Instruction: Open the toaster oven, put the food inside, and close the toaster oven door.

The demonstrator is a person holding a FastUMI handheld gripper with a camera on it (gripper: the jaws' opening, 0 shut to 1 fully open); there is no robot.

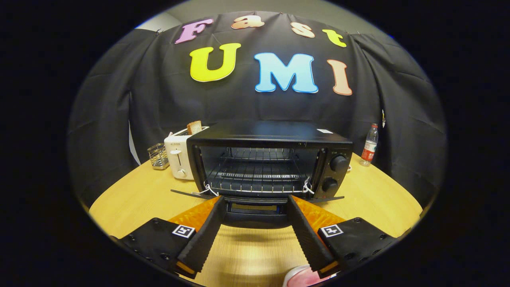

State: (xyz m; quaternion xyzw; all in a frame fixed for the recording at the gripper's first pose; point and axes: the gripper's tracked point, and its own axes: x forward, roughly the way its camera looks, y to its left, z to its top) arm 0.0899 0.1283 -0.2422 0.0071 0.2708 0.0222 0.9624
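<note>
Right under the tongs (255, 235), closest of all, a pink and white round thing (301, 278) is peeking out by the right finger. It might be the food on a plate, but too little of it is showing to be sure.

Now the big things. Wide and round, the pale wooden counter (378, 199) is carrying everything. On it the black metal toaster oven (269, 159) is sitting just ahead of the fingers. Its glass door (255, 205) is lying down flat and open, reaching toward the fingertips, and the wire rack (255, 175) inside is sitting bare. So the food is not going in yet.

Beside the oven on its left, a white toaster (178, 157) is holding a slice of brown bread (194, 127), with a little wire basket (158, 156) next to it. A clear plastic bottle with a red label (370, 145) is standing off to the right.

What could go wrong? The open door is sticking out low, so the fingers could be bumping it on the way in. The food could be slipping off if the grip is too loose, or catching on the rack's front edge.

The tongs are pointing level and straight at the oven mouth, spread wide apart, gripping nothing.
</note>
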